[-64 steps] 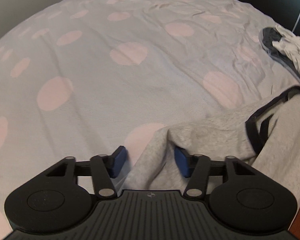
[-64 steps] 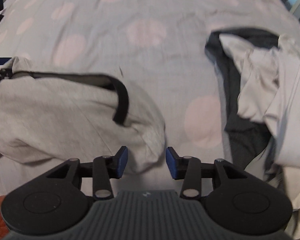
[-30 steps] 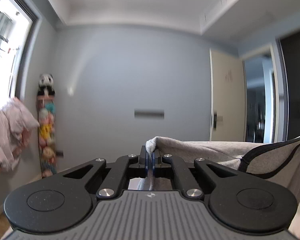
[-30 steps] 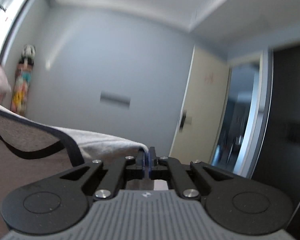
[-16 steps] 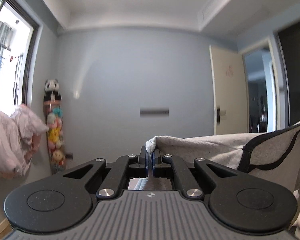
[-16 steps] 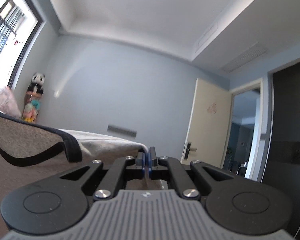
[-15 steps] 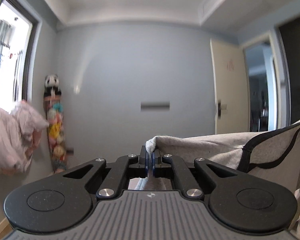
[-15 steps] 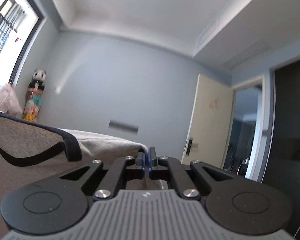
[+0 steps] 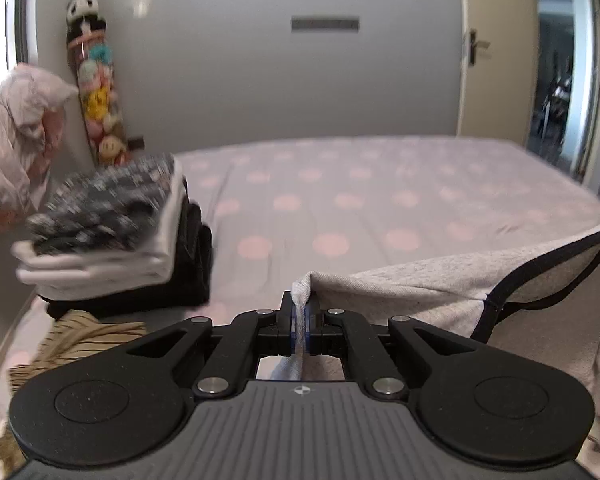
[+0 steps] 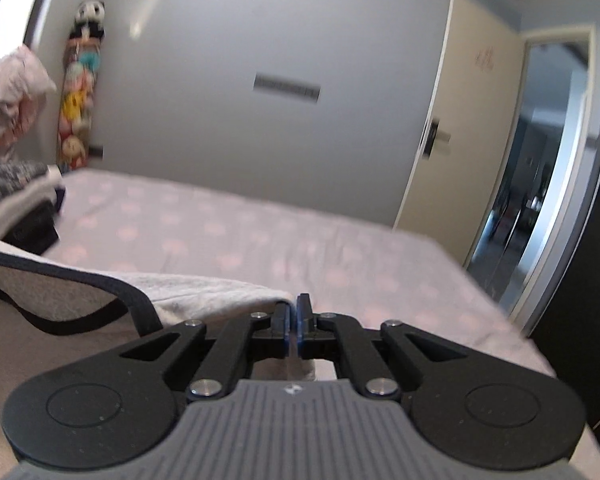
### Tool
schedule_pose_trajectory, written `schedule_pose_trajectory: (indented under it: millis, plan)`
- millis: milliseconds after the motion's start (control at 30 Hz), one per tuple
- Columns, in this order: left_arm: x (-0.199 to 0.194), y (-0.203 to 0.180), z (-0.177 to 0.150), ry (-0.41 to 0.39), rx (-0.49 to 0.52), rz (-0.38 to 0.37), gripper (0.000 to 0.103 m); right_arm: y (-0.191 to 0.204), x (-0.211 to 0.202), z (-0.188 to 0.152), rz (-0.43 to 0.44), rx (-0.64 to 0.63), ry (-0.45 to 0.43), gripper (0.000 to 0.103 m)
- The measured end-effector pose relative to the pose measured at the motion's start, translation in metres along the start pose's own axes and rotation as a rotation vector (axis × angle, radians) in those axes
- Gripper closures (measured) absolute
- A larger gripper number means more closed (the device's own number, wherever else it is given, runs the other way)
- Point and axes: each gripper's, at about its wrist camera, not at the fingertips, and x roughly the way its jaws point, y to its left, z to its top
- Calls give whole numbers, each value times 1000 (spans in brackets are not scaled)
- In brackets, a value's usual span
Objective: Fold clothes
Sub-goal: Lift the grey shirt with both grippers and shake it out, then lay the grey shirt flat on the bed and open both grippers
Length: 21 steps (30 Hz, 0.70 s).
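Observation:
A light grey garment with a black-trimmed neckline (image 9: 440,292) hangs stretched between my two grippers above the bed. My left gripper (image 9: 299,312) is shut on one top corner of it, and the cloth runs off to the right. In the right wrist view the same grey garment (image 10: 204,286) comes in from the left, and my right gripper (image 10: 293,322) is shut on its other top corner. The lower part of the garment is hidden below both grippers.
A bed with a pink-dotted sheet (image 9: 340,200) lies ahead. A stack of folded clothes (image 9: 112,236) sits at its left edge, with a striped tan garment (image 9: 76,340) in front of it. A pinkish bundle (image 9: 16,136), a plush-toy column (image 9: 94,80) and a door (image 10: 460,136) stand behind.
Both grippers, still shut on the garment, have tilted down from facing the wall and ceiling, so the bed and the folded stack have come into view.

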Motion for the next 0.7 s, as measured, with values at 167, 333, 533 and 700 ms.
schedule_pose_trajectory:
  millis: [167,333,533,700]
  plan:
    - [95,-12,-8,105,-5,0,98,9,111,-18,10,36,115,99]
    - [183,-14,-26,230,-15,-10,98,18,181,-47,27,57,221,99]
    - [233,-14,-57,289,-9,-38,95,28,259,-83,48,82,349,99]
    - [233,-12,-59,241,-10,-37,80,32,301,-103,58,114,419,96]
